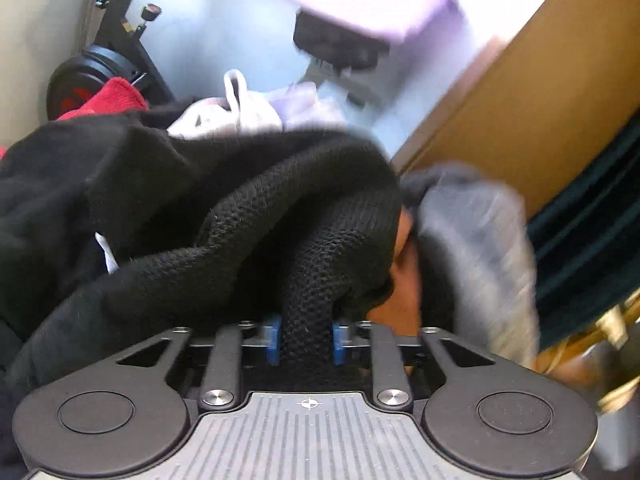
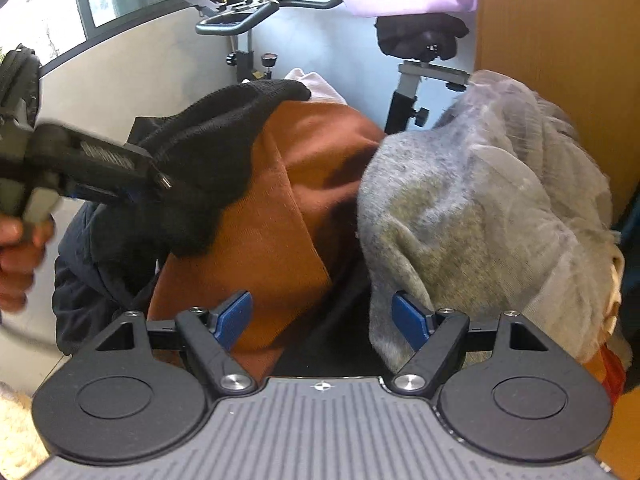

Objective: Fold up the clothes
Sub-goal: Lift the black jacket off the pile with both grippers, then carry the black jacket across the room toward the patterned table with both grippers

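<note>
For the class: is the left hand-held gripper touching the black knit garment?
Touching. The left wrist view shows the left hand-held gripper with both blue pads pressed against a bunched fold of the black knit garment.

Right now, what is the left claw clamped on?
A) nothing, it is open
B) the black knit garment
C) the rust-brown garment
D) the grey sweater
B: in the left wrist view the left claw is pinched shut on a roll of the black knit garment, and the right wrist view shows that garment hanging from it, above the rust-brown garment and beside the grey sweater.
</note>
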Tool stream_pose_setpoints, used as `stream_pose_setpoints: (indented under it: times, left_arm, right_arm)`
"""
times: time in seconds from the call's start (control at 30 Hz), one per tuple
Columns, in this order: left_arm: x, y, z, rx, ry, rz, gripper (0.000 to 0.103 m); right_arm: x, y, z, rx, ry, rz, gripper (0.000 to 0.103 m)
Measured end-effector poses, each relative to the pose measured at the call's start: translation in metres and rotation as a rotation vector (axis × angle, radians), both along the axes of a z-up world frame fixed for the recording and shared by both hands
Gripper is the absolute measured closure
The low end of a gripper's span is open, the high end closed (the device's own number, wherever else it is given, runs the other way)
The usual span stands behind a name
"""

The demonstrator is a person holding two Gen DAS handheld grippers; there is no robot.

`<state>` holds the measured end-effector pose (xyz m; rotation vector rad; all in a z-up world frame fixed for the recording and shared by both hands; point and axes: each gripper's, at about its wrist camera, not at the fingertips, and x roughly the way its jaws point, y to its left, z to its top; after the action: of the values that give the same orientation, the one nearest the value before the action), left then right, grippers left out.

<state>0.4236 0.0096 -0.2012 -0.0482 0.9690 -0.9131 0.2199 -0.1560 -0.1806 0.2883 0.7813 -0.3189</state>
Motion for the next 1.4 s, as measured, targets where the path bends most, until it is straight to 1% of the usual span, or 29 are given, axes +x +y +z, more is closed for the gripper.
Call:
stream_pose_setpoints:
  times: [0.07, 0.13, 0.2, 0.23, 0.27, 0.3, 0.37, 0.5, 0.6, 0.7, 0.8, 0.93, 1.0, 1.03, 1.07, 1.1, 1.13, 1.17, 1.2, 1.3, 1.37, 1.4]
  left_arm:
    - [0.0, 0.015, 0.019, -0.048, -0.054, 0.021, 0.088]
    - [-0.003, 0.032, 0.046, -0.103, -0.142, 0.06, 0.095]
    - [-0.003, 0.051, 0.078, -0.183, -0.218, 0.106, 0.096]
    - [-0.003, 0.058, 0.091, -0.21, -0.25, 0.118, 0.097]
    - [-0.005, 0.063, 0.103, -0.225, -0.278, 0.12, 0.097]
    - [-0.006, 0.067, 0.115, -0.239, -0.307, 0.123, 0.097]
    - [-0.011, 0.066, 0.131, -0.24, -0.355, 0.118, 0.097]
    - [-0.021, 0.067, 0.144, -0.248, -0.383, 0.141, 0.097]
    - [-0.025, 0.076, 0.157, -0.306, -0.38, 0.129, 0.097]
    - [-0.03, 0.085, 0.178, -0.349, -0.41, 0.08, 0.097]
    - [-0.04, 0.09, 0.198, -0.386, -0.454, 0.055, 0.097]
    - [-0.053, 0.095, 0.218, -0.423, -0.477, 0.032, 0.097]
    - [-0.059, 0.102, 0.223, -0.424, -0.493, 0.037, 0.097]
    - [-0.061, 0.105, 0.225, -0.424, -0.501, 0.042, 0.097]
    - [-0.062, 0.109, 0.227, -0.428, -0.499, 0.05, 0.097]
    - [-0.062, 0.115, 0.227, -0.436, -0.489, 0.061, 0.097]
    - [-0.061, 0.12, 0.228, -0.441, -0.485, 0.071, 0.097]
    - [-0.061, 0.127, 0.228, -0.441, -0.488, 0.082, 0.097]
    - [-0.061, 0.132, 0.228, -0.434, -0.497, 0.096, 0.097]
    - [-0.053, 0.147, 0.222, -0.366, -0.516, 0.178, 0.096]
    - [-0.045, 0.157, 0.214, -0.335, -0.497, 0.233, 0.096]
    - [-0.042, 0.162, 0.21, -0.33, -0.485, 0.251, 0.096]
  right_arm:
    - [-0.004, 0.0, 0.0, -0.004, 0.0, -0.009, 0.025]
    - [-0.005, 0.001, 0.0, -0.002, -0.004, -0.019, 0.025]
    - [-0.004, 0.002, 0.0, 0.005, -0.013, -0.03, 0.025]
    - [-0.002, 0.004, 0.001, 0.013, -0.024, -0.029, 0.025]
    - [-0.001, 0.005, 0.001, 0.021, -0.037, -0.027, 0.025]
    - [0.0, 0.005, 0.003, 0.046, -0.07, -0.023, 0.025]
    - [0.003, 0.007, 0.008, 0.093, -0.134, -0.017, 0.025]
    - [0.012, 0.02, 0.024, 0.079, -0.23, 0.035, 0.025]
    - [0.019, 0.032, 0.033, 0.05, -0.273, 0.097, 0.023]
    - [0.03, 0.042, 0.033, 0.058, -0.276, 0.155, 0.019]
    - [0.048, 0.057, 0.031, 0.066, -0.265, 0.221, 0.012]
    - [0.074, 0.081, 0.023, 0.028, -0.269, 0.345, 0.006]
    - [0.087, 0.092, 0.021, -0.014, -0.256, 0.378, 0.006]
    - [0.09, 0.094, 0.022, -0.026, -0.267, 0.387, 0.008]
    - [0.092, 0.094, 0.023, -0.016, -0.277, 0.384, 0.012]
    - [0.094, 0.094, 0.025, -0.004, -0.288, 0.38, 0.027]
    - [0.095, 0.092, 0.027, 0.032, -0.289, 0.38, 0.052]
    - [0.095, 0.087, 0.028, 0.067, -0.293, 0.383, 0.066]
    - [0.094, 0.081, 0.031, 0.098, -0.301, 0.373, 0.089]
    - [0.081, 0.056, 0.049, 0.127, -0.411, 0.222, 0.092]
    - [0.068, 0.035, 0.07, 0.161, -0.503, 0.097, 0.093]
    - [0.059, 0.024, 0.085, 0.168, -0.563, 0.038, 0.093]
